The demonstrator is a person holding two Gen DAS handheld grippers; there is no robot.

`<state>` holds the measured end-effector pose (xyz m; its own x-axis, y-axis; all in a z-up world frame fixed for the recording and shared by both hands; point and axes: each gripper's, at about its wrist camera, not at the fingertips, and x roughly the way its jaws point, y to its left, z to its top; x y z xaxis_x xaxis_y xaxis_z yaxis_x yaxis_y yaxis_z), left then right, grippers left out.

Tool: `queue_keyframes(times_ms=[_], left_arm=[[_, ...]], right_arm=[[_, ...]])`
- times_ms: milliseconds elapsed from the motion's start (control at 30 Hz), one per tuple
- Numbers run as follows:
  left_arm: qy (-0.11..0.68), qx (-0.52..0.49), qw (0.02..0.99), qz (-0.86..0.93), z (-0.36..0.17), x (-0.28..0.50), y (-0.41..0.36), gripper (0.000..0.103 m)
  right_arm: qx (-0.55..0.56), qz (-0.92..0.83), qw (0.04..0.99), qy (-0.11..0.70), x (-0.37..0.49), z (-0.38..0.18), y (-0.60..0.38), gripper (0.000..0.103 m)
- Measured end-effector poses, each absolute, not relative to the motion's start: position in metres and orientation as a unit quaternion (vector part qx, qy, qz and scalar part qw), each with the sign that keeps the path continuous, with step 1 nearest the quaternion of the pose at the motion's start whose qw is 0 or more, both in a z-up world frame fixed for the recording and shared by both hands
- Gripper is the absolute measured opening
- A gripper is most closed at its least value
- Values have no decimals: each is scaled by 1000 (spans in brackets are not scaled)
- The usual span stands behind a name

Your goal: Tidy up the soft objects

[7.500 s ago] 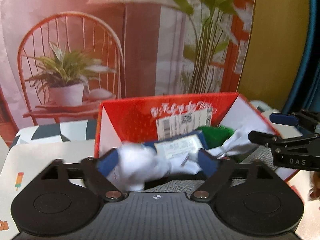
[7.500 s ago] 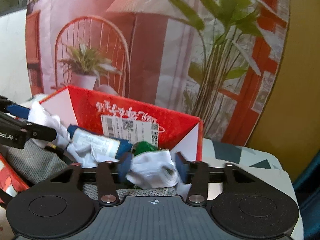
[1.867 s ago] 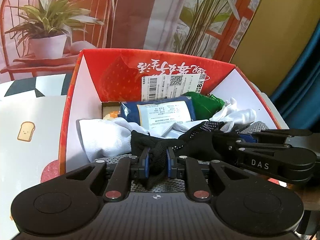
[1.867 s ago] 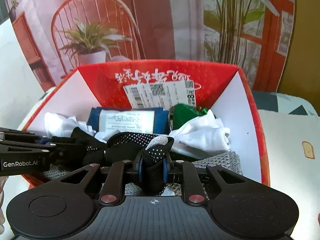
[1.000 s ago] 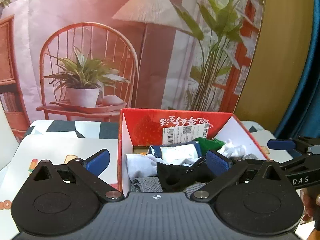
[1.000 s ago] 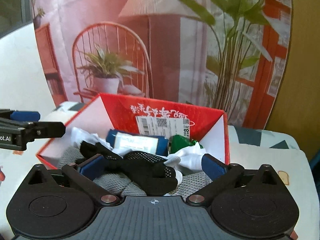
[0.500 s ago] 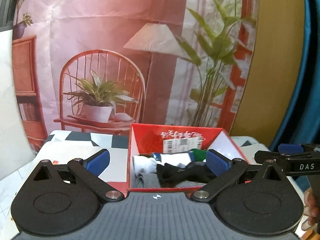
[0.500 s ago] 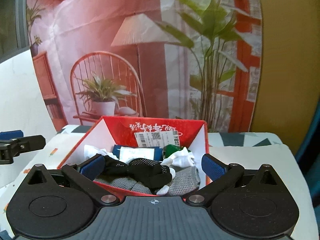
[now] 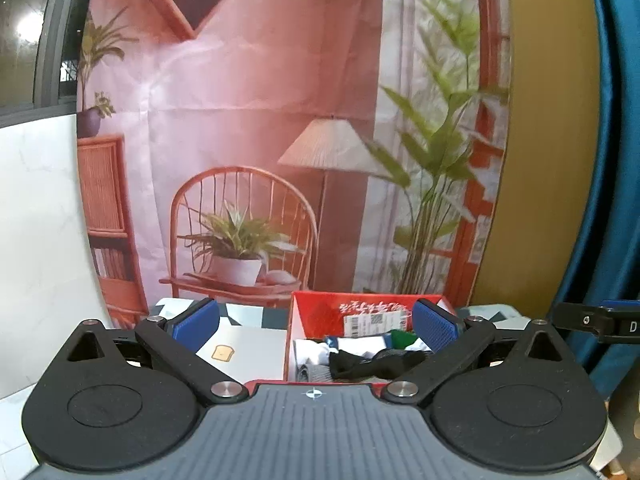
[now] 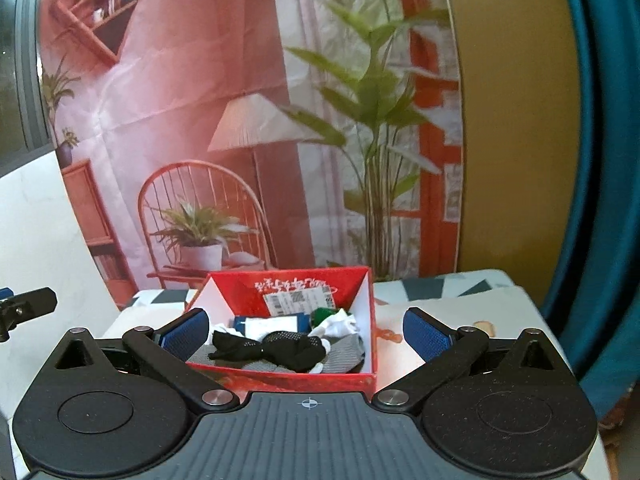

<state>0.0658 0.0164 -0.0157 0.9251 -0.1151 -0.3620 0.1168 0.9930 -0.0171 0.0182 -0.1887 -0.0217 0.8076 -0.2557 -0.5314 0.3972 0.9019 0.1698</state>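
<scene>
Both grippers, left gripper [image 9: 316,322] and right gripper [image 10: 306,326], hang wide open and empty, black glove [image 10: 276,350] lying atop the red box [image 10: 280,380].

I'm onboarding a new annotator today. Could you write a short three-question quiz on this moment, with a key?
1. True or false: the right hand-held gripper is shut on the black sock.
2. Which item lies on top of the pile in the red box? A) green cloth B) black sock C) grey knit
3. Fill in: the left hand-held gripper is ____.

Key:
1. False; its jaws stand wide apart and the sock lies in the box.
2. B; it lies across the grey knit and the white socks.
3. Open, holding nothing.
</scene>
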Motion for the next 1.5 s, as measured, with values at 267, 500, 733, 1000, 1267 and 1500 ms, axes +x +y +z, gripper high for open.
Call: queue_keyframes(times_ms=[267,500,733,1000,1267,1500], left_arm=[[166,9,985,-54,12,35,15,103],[165,2,985,-56,13,30,16,103],[164,1,985,-54,13,30,17,103],[160,4,986,-52,14,27,16,103],[158,6,986,-51,14,26,15,103],[158,5,986,-52,14,26,16,103]], right_arm=[[115,-190,945,241,-17,22,-173,103],[87,-197,947,238,-28,39,-163,103],[74,-201,945,247,-27,40,-161,103],[72,-203,944,248,-28,40,-159,103],[72,-203,944,249,-28,39,-158,103],[71,-203,944,249,-27,39,-158,103]])
